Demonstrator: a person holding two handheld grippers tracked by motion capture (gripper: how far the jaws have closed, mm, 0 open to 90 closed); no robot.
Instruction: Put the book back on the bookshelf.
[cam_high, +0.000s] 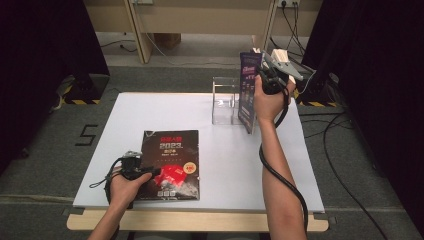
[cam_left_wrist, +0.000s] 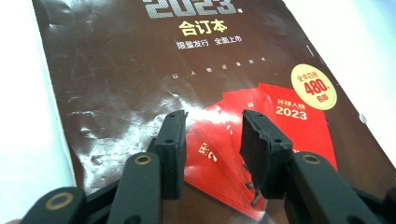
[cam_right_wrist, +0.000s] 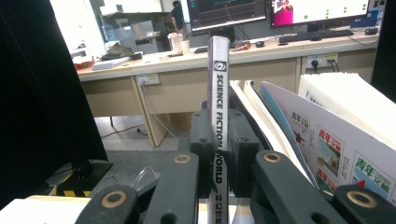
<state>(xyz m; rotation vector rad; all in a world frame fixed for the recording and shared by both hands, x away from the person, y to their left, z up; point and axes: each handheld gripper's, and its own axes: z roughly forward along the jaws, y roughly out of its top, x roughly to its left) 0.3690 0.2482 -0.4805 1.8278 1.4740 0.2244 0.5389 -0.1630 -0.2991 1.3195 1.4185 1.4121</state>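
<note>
The right claw (cam_high: 270, 75) is clamping the spine of a magazine (cam_right_wrist: 218, 98), holding it upright above the table's (cam_high: 125, 115) far right corner, just beside a clear stand (cam_high: 223, 100). The left claw (cam_left_wrist: 212, 135) is hovering with jaws apart over a dark book (cam_high: 170, 162) lying flat near the table's front edge

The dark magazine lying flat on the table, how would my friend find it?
Start at the white table and look at its near left part. The dark magazine lies flat there, under the open left tongs. Unlike the magazine held upright by the clear box, it shows "2023" and red booklets.
</note>
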